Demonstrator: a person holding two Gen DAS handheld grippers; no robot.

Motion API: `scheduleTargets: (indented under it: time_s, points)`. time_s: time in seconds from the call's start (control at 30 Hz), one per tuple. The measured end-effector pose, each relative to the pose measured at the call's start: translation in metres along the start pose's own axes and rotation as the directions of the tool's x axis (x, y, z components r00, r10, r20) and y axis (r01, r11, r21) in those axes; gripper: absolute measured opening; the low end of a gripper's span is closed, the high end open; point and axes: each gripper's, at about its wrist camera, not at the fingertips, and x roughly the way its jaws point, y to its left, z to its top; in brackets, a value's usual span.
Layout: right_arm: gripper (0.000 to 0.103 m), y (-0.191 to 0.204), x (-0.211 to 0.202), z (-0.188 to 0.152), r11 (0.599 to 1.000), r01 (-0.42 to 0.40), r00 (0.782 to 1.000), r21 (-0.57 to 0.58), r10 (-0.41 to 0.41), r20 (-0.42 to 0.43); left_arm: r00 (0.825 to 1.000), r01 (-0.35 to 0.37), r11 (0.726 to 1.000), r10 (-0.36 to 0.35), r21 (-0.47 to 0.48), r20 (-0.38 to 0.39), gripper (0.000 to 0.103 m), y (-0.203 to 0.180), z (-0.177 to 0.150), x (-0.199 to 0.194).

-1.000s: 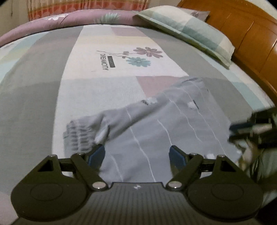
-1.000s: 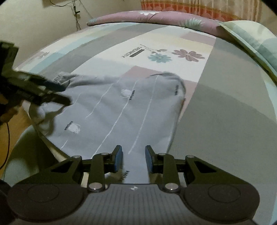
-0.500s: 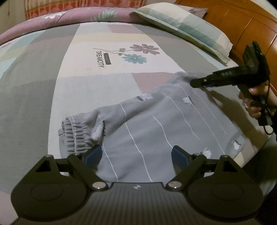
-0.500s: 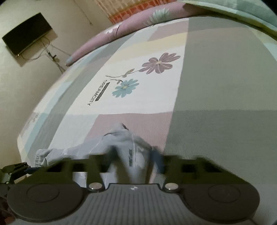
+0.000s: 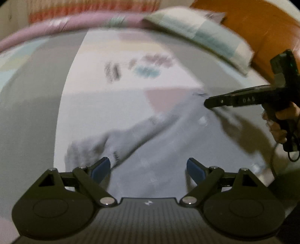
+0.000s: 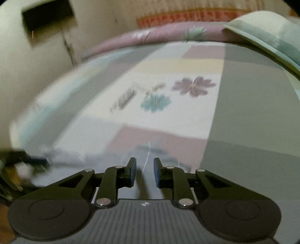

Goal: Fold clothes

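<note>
Grey trousers with thin white stripes (image 5: 159,148) lie spread on the bed, blurred by motion, with the gathered cuff (image 5: 82,150) at the left. My left gripper (image 5: 148,168) is wide open just above the near part of the cloth, holding nothing. My right gripper shows in the left wrist view (image 5: 206,103) over the far right corner of the trousers. In the right wrist view the right gripper (image 6: 144,172) stands narrowly open over that far edge (image 6: 150,152), a white stripe running between its blue pads.
The patchwork bedsheet (image 5: 116,105) with a flower print (image 6: 193,87) stretches ahead. A checked pillow (image 5: 202,37) and wooden headboard (image 5: 262,28) are at the far right. A rolled pink quilt (image 6: 150,37) lies along the far edge. A dark screen (image 6: 46,15) hangs on the wall.
The right gripper has settled lower over the far corner of the trousers. The left gripper has shifted slightly over the near cloth, blurring the view; its jaws stay wide open.
</note>
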Motion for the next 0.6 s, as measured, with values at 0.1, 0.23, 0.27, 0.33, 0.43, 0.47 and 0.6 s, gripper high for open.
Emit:
scheduleTargets:
  time_s: [0.1, 0.23, 0.27, 0.33, 0.43, 0.47, 0.6]
  points:
    - [0.027, 0.007, 0.016, -0.003, 0.999, 0.033, 0.999, -0.029, -0.033, -0.016, 1.000, 0.003, 1.000, -0.004, -0.019, -0.020, 0.089, 0.004, -0.011, -0.008]
    - [0.028, 0.028, -0.002, 0.004, 0.993, 0.033, 0.999, -0.112, -0.032, 0.014, 1.000, -0.021, 0.999, 0.021, 0.036, -0.017, 0.089, -0.004, -0.012, -0.021]
    - [0.030, 0.032, -0.002, 0.003, 0.992, 0.025, 1.000, -0.127, -0.023, 0.014, 1.000, -0.018, 0.999, 0.018, 0.043, -0.005, 0.089, -0.006, -0.009, -0.022]
    - [0.037, 0.036, 0.004, 0.001, 0.990, 0.007, 1.000, -0.138, -0.008, -0.010, 1.000, -0.003, 0.999, 0.003, 0.048, 0.010, 0.089, -0.009, -0.002, -0.019]
    - [0.043, 0.035, 0.006, -0.003, 0.994, -0.011, 0.998, -0.112, 0.005, -0.055, 0.999, -0.027, 0.999, 0.028, 0.034, -0.036, 0.089, -0.007, 0.003, 0.000]
    - [0.042, 0.035, 0.002, -0.003, 0.995, -0.014, 0.998, -0.101, 0.008, -0.056, 0.997, -0.047, 0.998, 0.049, 0.029, -0.064, 0.088, -0.005, 0.002, 0.007]
    - [0.043, 0.030, -0.031, -0.007, 0.996, -0.026, 0.999, -0.085, 0.023, -0.030, 0.997, -0.063, 0.996, 0.065, 0.063, -0.037, 0.089, -0.012, -0.006, -0.005]
